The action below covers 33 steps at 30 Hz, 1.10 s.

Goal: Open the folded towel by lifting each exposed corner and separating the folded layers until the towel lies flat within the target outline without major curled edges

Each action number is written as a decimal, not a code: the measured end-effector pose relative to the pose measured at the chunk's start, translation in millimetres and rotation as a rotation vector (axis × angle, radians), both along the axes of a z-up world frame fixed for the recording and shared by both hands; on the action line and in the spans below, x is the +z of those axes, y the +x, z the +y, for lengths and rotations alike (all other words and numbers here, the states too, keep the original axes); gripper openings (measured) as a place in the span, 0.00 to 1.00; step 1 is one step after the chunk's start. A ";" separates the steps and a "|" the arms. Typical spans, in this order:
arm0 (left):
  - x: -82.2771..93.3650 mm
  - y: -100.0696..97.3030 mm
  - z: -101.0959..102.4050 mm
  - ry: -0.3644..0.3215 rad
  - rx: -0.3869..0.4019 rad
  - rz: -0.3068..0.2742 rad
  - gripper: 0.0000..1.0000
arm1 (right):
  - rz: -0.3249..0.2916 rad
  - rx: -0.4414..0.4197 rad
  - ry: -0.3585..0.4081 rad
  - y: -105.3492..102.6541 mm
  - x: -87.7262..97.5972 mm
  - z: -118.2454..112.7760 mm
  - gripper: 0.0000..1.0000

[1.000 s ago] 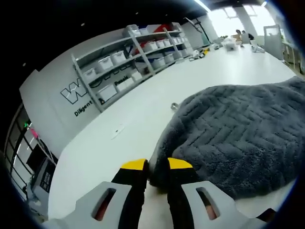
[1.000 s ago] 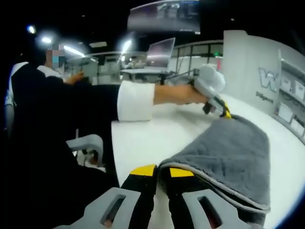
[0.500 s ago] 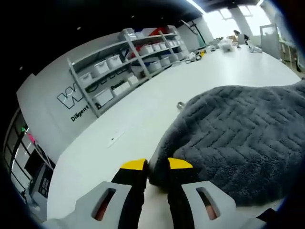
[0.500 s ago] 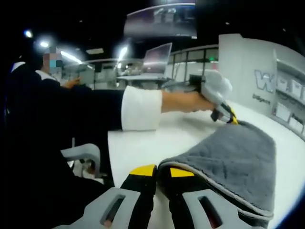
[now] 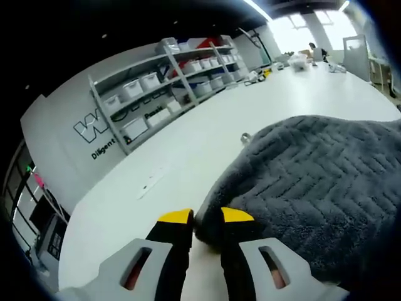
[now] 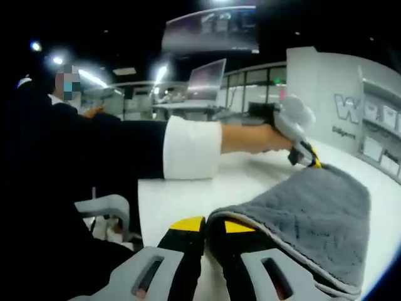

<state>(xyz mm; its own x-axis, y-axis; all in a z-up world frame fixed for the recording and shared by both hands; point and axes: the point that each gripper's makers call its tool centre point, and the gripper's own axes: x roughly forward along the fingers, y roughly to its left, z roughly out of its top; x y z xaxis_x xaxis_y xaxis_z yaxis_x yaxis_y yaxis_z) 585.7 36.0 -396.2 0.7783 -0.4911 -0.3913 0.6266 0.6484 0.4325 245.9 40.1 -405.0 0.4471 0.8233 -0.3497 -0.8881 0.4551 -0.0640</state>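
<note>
Pinching plush grey herringbone towel [image 5: 313,182] corners, both grippers' jaws closed.

A long white table [image 5: 207,144] carries the grey towel [image 5: 313,182], which spreads toward 3 o'clock in the left gripper view. A small metal piece [image 5: 245,137] sits just beside the towel's far edge. Scattered items [image 5: 294,59] lie far off at 1 o'clock.

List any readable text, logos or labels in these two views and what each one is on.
"W": large outlined letter, cut off by the shelving, on the grey wall.
"Diligent": small dark print under it on that wall; the rest of the line is hidden behind the shelves.
Storage bin labels: too small to read.
</note>
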 end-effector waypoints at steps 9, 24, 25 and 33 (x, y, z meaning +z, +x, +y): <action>3.9 6.3 5.4 -0.019 0.025 0.000 0.23 | -0.063 0.053 -0.051 -5.0 2.7 -2.8 0.14; 17.5 -21.5 7.6 0.010 0.007 -0.002 0.29 | -0.119 0.076 -0.126 -3.0 31.3 -74.8 0.17; 18.7 -25.2 5.6 -0.005 -0.001 0.008 0.31 | -0.120 0.079 -0.126 -2.4 31.4 -78.2 0.17; 32.8 -52.6 -5.2 -0.056 -0.021 0.036 0.38 | -0.129 0.045 -0.157 11.1 28.0 -108.4 0.18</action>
<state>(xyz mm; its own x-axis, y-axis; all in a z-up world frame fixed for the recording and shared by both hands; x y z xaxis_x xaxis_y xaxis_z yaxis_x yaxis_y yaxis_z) 533.1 30.7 -363.5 0.7534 -0.5291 -0.3905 0.6549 0.6572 0.3730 257.0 -68.3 -377.0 0.4603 0.7834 -0.4176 -0.8873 0.3907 -0.2451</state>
